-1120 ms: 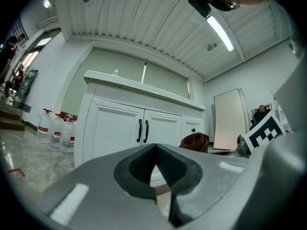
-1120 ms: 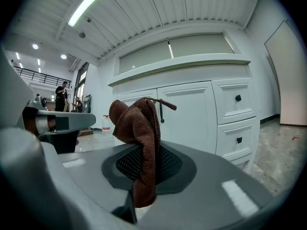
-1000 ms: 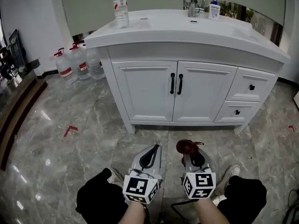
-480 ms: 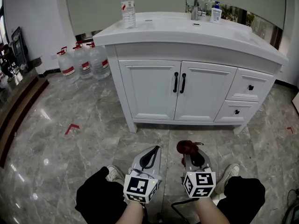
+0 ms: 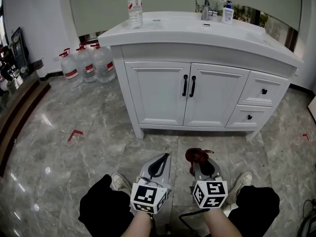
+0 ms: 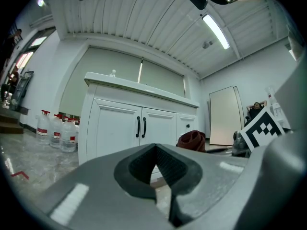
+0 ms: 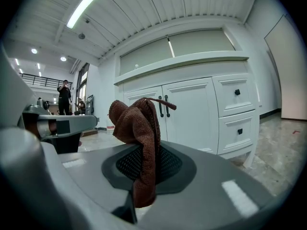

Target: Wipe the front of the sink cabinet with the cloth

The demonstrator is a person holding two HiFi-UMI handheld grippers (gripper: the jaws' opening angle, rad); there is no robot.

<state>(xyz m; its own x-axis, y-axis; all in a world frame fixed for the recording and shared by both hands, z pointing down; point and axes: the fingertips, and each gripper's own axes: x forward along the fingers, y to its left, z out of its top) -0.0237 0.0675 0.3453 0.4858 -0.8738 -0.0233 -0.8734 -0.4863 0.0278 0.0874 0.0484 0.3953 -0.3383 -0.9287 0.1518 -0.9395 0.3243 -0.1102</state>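
Right gripper [image 7: 144,176] clamped on one rust-brown terry cloth [image 7: 141,128], held low, well apart from white sink cabinet [image 5: 197,95]: two doors, two drawers. Left gripper [image 6: 156,169] jaws together, nothing between. One clear plastic bottle [image 5: 135,7] on countertop. Three water jugs [image 5: 86,63] on floor beside cabinet.

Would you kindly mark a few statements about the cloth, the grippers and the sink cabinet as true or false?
1. The right gripper is shut on the brown cloth. True.
2. The left gripper holds a sponge. False: its jaws are together on nothing.
3. The cloth presses against the sink cabinet. False: it is held apart from it.
4. A water bottle stands on the countertop. True.
5. One cabinet door hangs open. False: both doors are closed.
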